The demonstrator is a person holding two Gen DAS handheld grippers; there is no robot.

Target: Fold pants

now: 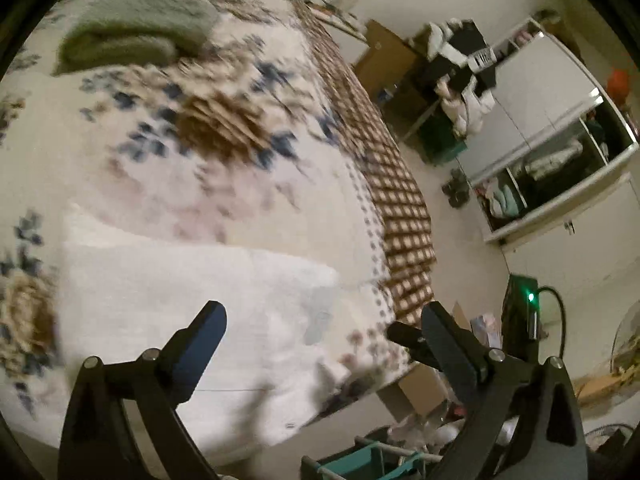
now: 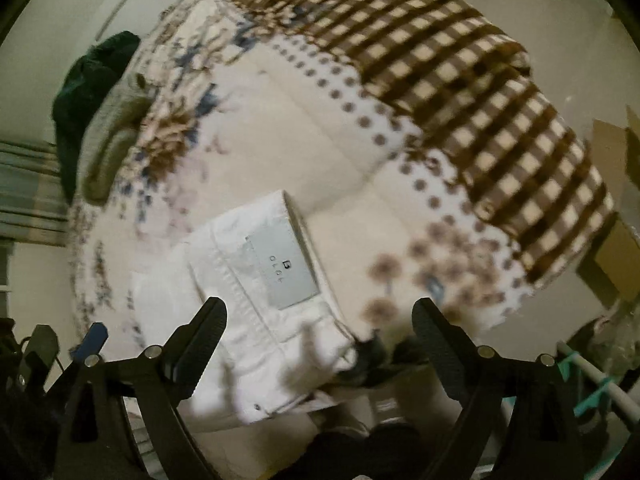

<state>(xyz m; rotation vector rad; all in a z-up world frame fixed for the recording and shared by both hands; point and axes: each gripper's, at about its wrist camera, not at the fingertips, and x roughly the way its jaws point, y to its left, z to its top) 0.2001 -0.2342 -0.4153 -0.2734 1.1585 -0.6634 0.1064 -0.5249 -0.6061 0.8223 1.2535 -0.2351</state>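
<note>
Apparently between folds, I hold both my left claw [image 1: 320,328] and right claw [image 2: 320,320] spread, empty, above the white pants [image 2: 256,300], needing a near-edge grasp next.

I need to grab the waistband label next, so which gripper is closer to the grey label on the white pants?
Right, probably. The right gripper hangs open just short of the grey label. The left gripper is open above the white pants, its view of the label blurred.
</note>
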